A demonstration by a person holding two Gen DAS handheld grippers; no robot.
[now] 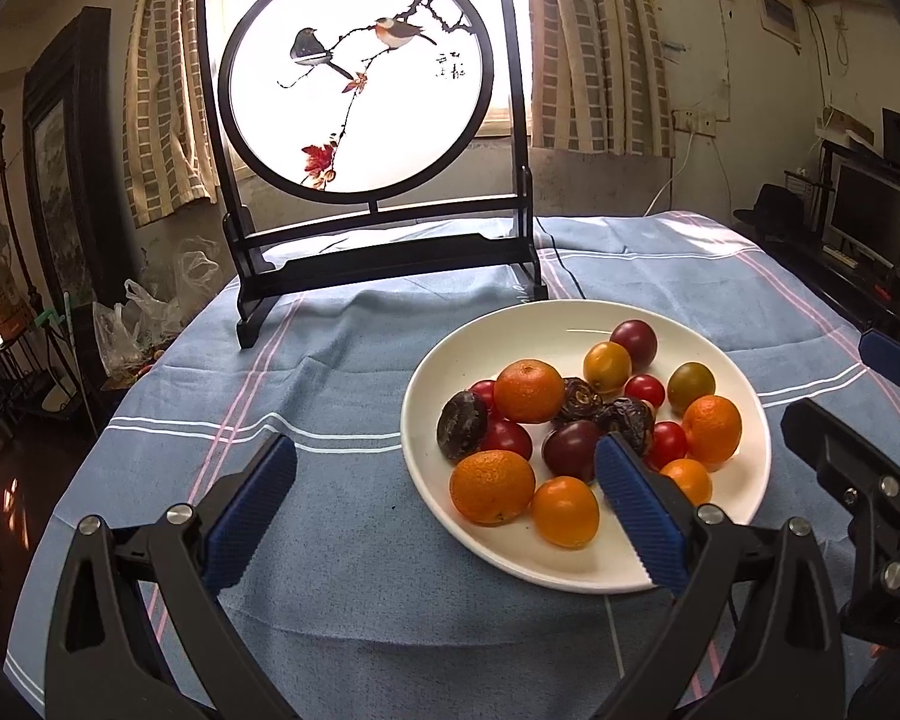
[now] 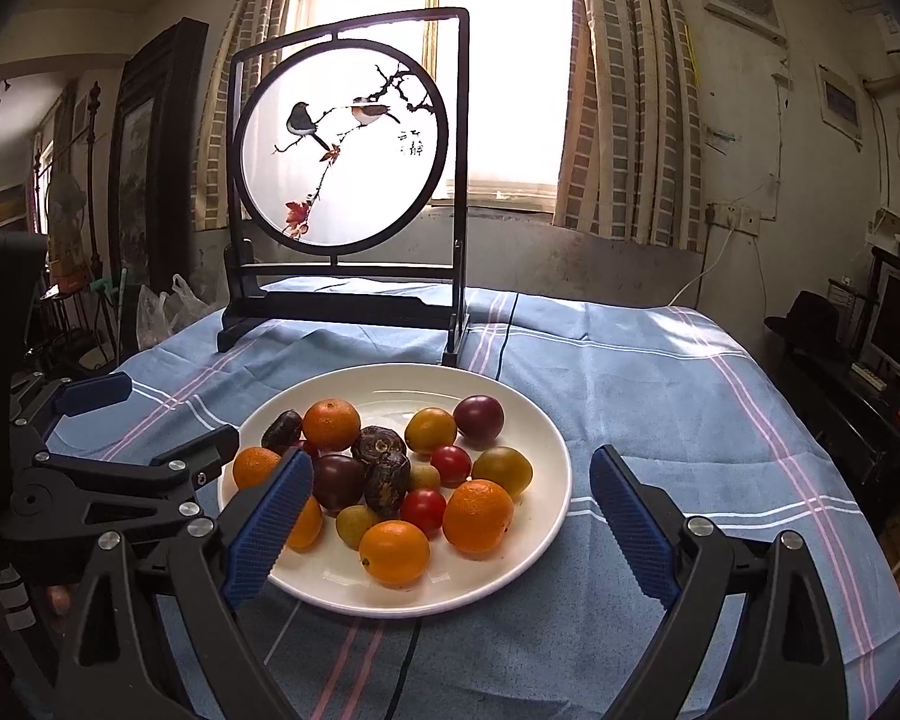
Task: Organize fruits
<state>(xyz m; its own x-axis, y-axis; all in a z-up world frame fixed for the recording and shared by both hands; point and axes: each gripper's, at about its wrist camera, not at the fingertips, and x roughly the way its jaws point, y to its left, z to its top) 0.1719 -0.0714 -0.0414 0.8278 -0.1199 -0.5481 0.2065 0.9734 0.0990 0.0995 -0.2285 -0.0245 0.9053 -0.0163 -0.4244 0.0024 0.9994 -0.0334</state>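
Observation:
A white plate [image 1: 744,516] [image 2: 546,516] on the blue striped cloth holds several mixed fruits: oranges [image 1: 491,486] [image 2: 477,515], red cherry tomatoes [image 1: 666,443] [image 2: 423,509], dark plums [image 1: 572,449] [image 2: 479,417], wrinkled dark dates [image 1: 624,417] [image 2: 385,483] and yellow-green small fruits [image 1: 690,387] [image 2: 501,470]. My left gripper [image 1: 444,504] is open and empty, its right finger over the plate's near edge. My right gripper [image 2: 450,528] is open and empty, straddling the plate's near side. Each gripper shows at the other view's edge.
A dark wooden table screen [image 1: 354,78] [image 2: 345,150] with a round bird painting stands at the back of the table. A black cable [image 1: 561,270] runs behind the plate. The table cloth [image 1: 342,408] [image 2: 660,372] drops off at the edges.

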